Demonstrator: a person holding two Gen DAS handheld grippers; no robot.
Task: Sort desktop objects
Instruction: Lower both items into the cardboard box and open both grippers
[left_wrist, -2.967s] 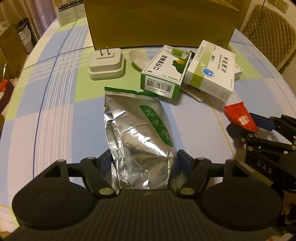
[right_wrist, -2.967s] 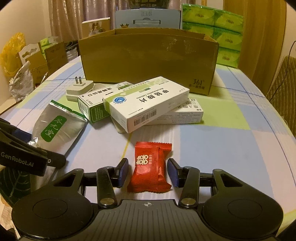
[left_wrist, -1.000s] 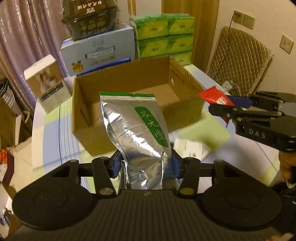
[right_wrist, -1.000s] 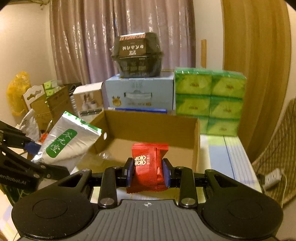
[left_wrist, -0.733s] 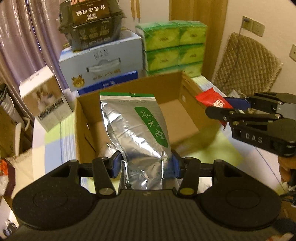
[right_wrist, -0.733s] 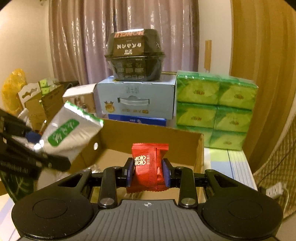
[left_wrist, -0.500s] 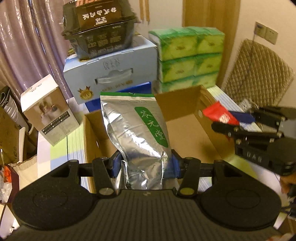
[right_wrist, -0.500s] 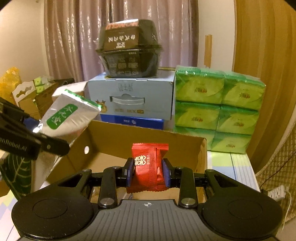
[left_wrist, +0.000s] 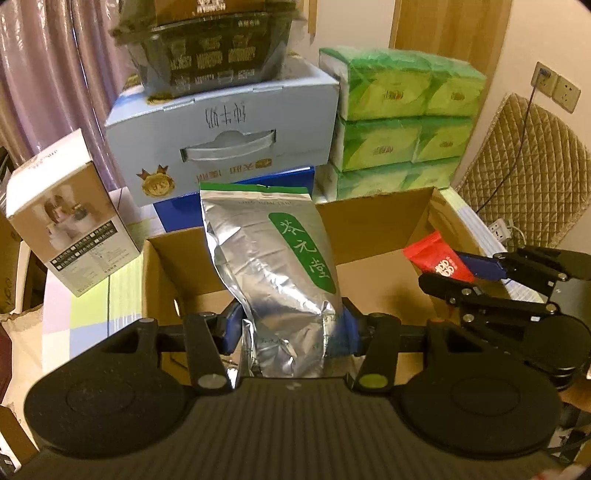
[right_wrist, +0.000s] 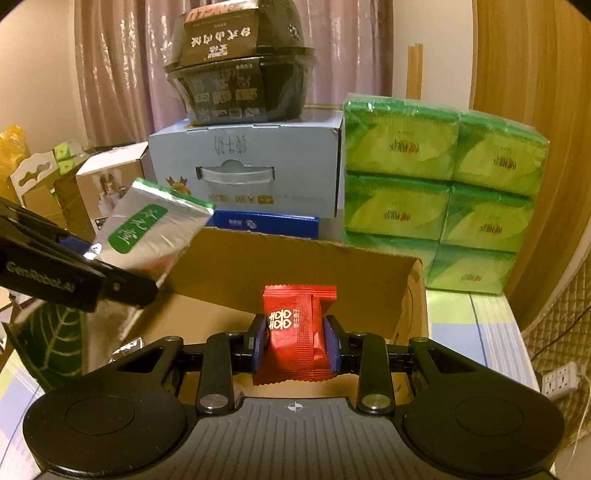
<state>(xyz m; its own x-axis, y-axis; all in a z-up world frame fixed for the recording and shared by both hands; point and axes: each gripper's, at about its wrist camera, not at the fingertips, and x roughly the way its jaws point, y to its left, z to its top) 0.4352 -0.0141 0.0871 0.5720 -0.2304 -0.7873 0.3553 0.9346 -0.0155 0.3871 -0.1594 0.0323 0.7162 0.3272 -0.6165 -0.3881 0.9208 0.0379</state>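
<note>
The left hand-held gripper (left_wrist: 290, 328) is clenched on a silver foil pouch (left_wrist: 273, 273) by its lower end, so the pouch stands upright over the open cardboard box (left_wrist: 373, 221). The right hand-held gripper (right_wrist: 294, 345) clasps a red candy packet (right_wrist: 295, 328) above the box's right side (both seemingly poised for dropping in).

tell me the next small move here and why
Probably lower both hands a little and let go. The left gripper is shut on the silver pouch, the right gripper on the red packet, both over the open cardboard box.
</note>
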